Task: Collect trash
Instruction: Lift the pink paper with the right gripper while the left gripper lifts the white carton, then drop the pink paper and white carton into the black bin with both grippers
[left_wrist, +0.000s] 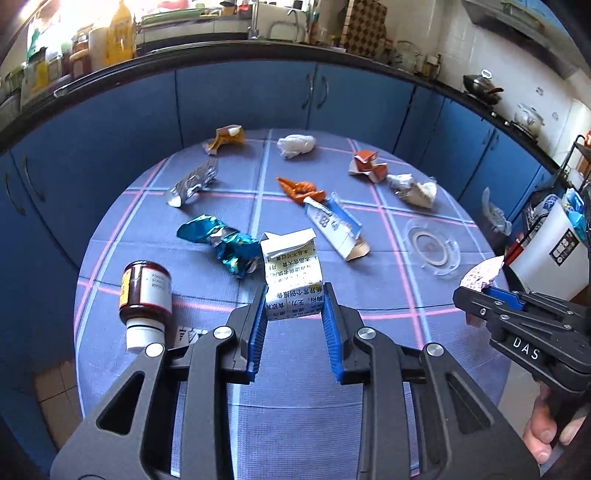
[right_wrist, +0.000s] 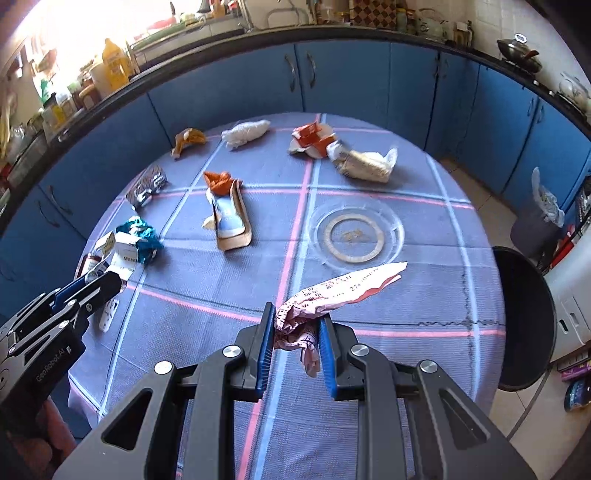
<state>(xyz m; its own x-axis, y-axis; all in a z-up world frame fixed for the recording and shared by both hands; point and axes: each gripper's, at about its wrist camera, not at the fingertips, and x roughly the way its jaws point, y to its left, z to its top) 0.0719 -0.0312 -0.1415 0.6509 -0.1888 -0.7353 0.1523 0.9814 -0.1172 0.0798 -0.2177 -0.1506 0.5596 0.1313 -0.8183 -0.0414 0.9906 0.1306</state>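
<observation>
My left gripper (left_wrist: 295, 297) is shut on a small white carton with printed text (left_wrist: 291, 266), its blue pads pressing the carton's lower sides just above the blue checked tablecloth (left_wrist: 369, 295). In the right wrist view that carton (right_wrist: 123, 254) shows at the far left in the left gripper (right_wrist: 110, 278). My right gripper (right_wrist: 297, 314) is shut on a crumpled pink printed paper (right_wrist: 343, 291), held above the cloth near the table's right side. The left wrist view shows the right gripper (left_wrist: 465, 293) and the pink paper (left_wrist: 482, 273) at the right edge.
A brown jar (left_wrist: 146, 295) lies left of the carton and a blue foil wrapper (left_wrist: 221, 243) behind it. Farther back lie a flattened blue-white box (left_wrist: 334, 225), an orange wrapper (left_wrist: 301, 188), a silver pack (left_wrist: 192, 182), a white wad (left_wrist: 295, 146) and a clear lid (left_wrist: 432, 247). A dark bin (right_wrist: 524, 317) stands right of the table.
</observation>
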